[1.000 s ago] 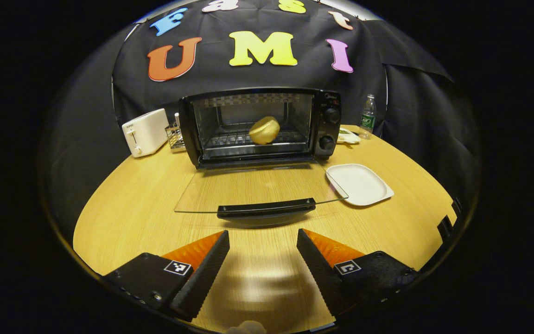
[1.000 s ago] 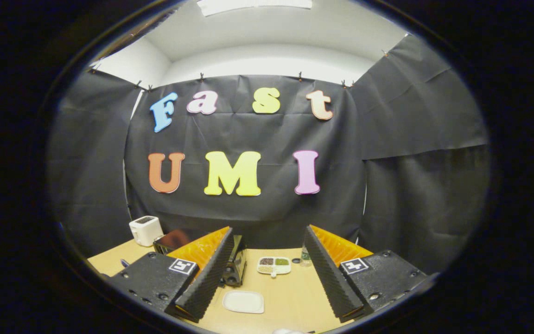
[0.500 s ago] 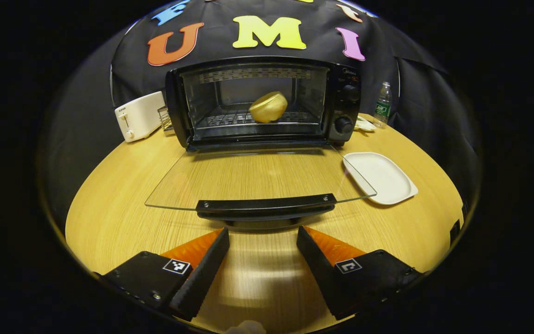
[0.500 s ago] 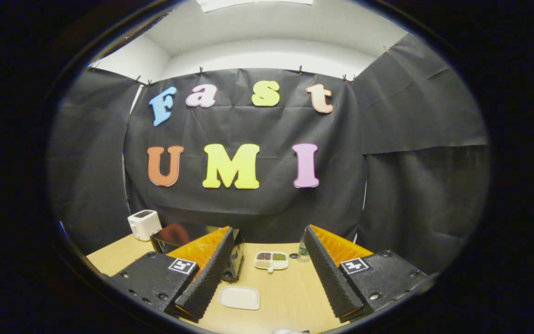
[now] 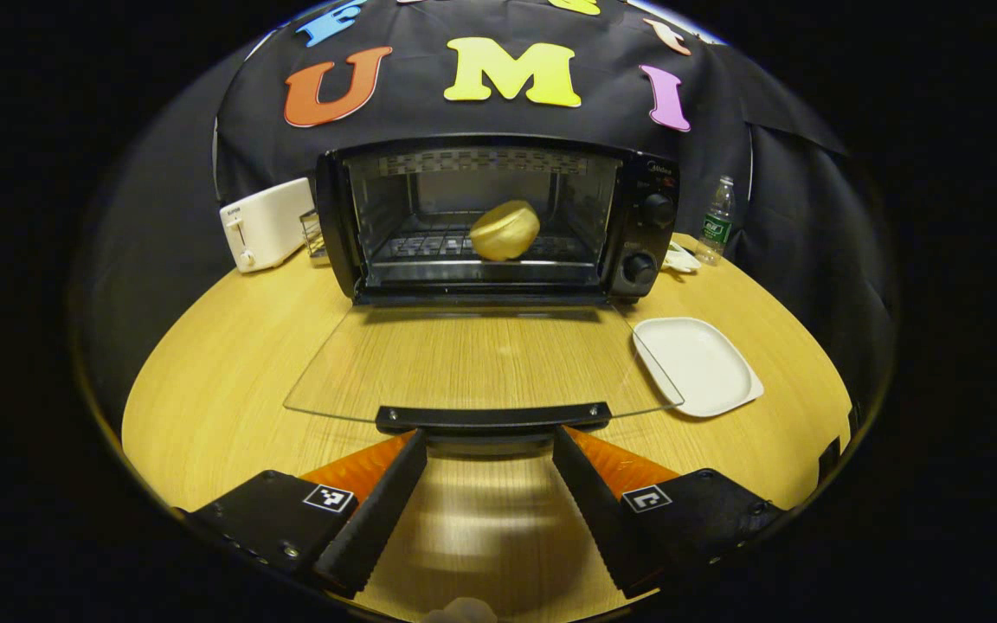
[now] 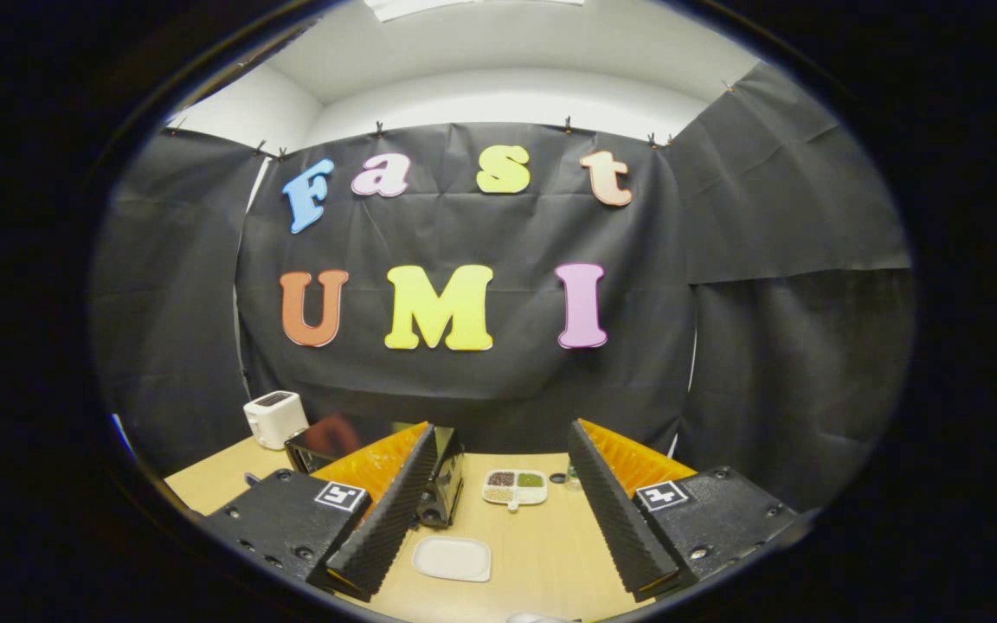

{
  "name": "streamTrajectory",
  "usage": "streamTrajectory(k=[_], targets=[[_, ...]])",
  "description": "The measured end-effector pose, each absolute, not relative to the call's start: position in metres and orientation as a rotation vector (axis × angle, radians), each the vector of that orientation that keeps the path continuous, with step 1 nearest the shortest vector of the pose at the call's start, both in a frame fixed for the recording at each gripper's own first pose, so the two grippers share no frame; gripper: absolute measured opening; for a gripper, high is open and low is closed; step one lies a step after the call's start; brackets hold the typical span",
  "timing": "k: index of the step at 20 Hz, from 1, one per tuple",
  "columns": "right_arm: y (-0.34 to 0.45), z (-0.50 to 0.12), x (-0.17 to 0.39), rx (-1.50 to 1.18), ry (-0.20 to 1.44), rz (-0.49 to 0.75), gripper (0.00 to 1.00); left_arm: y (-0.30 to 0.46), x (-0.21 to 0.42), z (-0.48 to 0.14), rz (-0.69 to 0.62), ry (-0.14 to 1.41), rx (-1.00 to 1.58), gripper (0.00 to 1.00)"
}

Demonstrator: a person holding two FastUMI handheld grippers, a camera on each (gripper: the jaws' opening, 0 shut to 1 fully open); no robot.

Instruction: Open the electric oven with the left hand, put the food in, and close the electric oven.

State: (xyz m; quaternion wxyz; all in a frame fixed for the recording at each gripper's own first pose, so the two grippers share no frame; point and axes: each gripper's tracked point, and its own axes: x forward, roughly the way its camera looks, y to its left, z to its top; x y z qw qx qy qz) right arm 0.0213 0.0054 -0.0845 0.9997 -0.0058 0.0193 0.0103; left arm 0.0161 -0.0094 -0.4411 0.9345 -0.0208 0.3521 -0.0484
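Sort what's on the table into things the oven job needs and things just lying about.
Job:
electric oven, open
glass door, lying flat
door handle
yellow food on the oven rack
left gripper, jaws open, just short of the handle

Lying about:
white toaster
white plate
water bottle
divided dish
right gripper, open

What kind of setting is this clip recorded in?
Most likely a staged kitchen booth, not a real home: a wooden table holds an electric oven with its door open, a white toaster and a white plate, with black cloth hung behind as walls.
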Motion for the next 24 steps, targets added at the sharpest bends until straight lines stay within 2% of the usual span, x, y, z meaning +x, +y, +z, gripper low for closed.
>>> streamTrajectory(k=[14,23,24], targets=[[0.009,-0.08,0.037,0.009,0.038,0.053,0.97,-0.008,0.062,-0.351,-0.087,0.502,-0.01,0.96],[0.0,-0.076,0.041,0.023,0.034,0.034,0.96,-0.005,0.116,-0.314,-0.072,0.441,-0.017,0.99],[-0.002,-0.077,0.041,0.023,0.037,0.03,0.96,-0.003,0.124,-0.318,-0.069,0.445,-0.019,0.89]])
